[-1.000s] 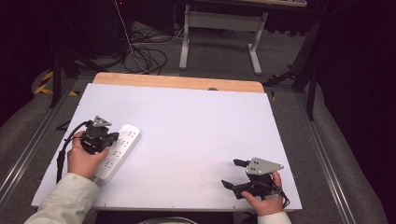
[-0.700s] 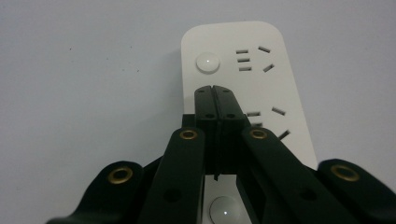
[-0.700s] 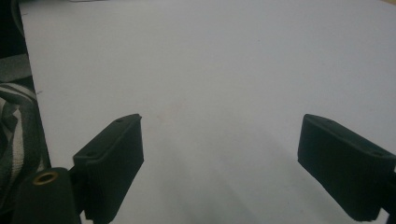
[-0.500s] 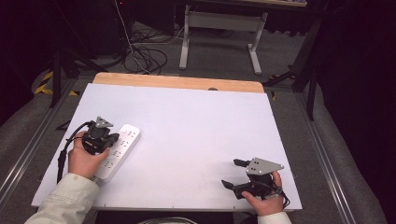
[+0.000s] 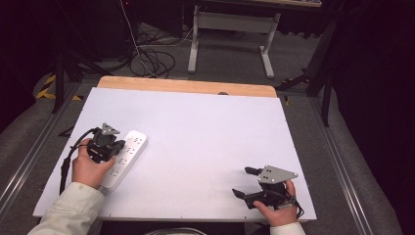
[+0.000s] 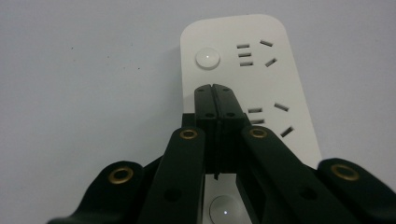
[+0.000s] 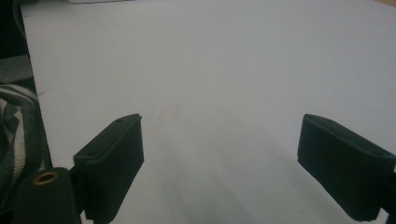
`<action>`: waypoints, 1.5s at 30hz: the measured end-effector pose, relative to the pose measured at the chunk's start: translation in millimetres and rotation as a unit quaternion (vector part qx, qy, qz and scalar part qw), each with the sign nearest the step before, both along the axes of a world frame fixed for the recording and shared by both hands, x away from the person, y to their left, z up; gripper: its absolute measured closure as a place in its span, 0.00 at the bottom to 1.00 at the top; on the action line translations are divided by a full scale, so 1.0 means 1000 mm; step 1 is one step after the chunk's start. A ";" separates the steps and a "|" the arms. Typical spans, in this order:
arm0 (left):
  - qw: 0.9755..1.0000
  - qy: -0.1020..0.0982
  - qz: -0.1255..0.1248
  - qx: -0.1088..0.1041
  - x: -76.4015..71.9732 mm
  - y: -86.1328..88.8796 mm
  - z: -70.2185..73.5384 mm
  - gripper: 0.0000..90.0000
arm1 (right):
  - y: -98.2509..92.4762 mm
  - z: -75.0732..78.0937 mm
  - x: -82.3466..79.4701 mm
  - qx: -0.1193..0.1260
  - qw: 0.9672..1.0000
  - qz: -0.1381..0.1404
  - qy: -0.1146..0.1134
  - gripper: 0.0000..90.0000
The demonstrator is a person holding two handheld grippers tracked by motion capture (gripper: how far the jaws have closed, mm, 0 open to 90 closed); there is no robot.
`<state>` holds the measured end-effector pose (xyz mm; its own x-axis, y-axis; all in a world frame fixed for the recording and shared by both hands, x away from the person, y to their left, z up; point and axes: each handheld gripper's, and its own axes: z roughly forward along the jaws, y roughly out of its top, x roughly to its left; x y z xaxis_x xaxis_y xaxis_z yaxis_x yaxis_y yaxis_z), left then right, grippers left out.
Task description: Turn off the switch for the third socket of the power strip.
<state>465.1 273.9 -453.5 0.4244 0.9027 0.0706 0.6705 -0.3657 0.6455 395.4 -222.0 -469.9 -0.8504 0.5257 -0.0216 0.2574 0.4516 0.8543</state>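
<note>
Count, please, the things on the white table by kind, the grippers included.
Power strip: 1
Grippers: 2, the left gripper shut over the strip, the right gripper open
Total: 3

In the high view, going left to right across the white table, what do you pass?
Left hand → left claw, shut, over the power strip → bare table → right claw, open → right hand.
</note>
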 end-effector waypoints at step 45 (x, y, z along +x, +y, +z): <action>0.999 -0.004 0.011 -0.038 0.000 0.011 0.015 1.00 | -0.001 -0.001 0.001 -0.004 1.000 -0.003 0.002 0.17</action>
